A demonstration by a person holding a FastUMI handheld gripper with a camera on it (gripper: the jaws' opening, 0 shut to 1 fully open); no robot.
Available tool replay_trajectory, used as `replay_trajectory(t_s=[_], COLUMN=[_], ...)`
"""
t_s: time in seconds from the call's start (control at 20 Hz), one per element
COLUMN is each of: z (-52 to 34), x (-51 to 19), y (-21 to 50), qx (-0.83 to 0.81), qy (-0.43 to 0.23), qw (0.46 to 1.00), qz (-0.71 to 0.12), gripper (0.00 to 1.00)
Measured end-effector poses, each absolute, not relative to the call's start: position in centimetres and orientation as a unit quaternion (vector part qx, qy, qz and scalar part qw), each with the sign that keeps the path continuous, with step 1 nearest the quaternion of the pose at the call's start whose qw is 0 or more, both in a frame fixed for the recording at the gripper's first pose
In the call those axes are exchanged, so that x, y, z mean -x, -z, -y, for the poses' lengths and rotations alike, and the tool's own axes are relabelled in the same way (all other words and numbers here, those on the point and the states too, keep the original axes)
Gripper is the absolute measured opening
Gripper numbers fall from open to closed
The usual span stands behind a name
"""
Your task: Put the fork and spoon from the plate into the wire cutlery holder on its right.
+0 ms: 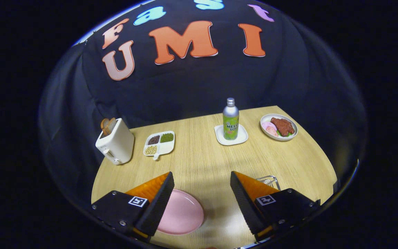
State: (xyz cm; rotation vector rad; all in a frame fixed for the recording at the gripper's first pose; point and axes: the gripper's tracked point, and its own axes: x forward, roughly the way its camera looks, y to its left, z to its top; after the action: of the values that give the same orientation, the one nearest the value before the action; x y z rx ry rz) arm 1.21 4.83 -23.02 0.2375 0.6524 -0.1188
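Claw (201, 180) is hanging over the wooden bench (199, 155) with its 2 fingers spread wide, nothing between them. The pink plate (182, 214) sits just inside the left finger, partly hidden behind it, and I can't make out any fork or spoon on the bit that shows. The wire holder (269, 180) peeks out behind the right finger. Further back: a toaster (115, 141), a snack tray (160, 143), a bottle (230, 119) on a coaster, and a bowl of food (278, 127).
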Motion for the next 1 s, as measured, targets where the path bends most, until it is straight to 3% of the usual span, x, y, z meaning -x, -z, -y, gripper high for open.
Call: replay_trajectory(t_s=[0.2,0.75,1.0], z=[-9.0,-18.8,-20.9], x=[-1.0,2.8,6.6], y=[22.7,30.3,35.4], qx=[-0.100,-0.091,-0.084], qy=[0.036,-0.021,-0.038], qw=[0.950,0.914,0.872], qz=[-0.292,-0.394,-0.480], gripper=[0.98,0.97,0.87])
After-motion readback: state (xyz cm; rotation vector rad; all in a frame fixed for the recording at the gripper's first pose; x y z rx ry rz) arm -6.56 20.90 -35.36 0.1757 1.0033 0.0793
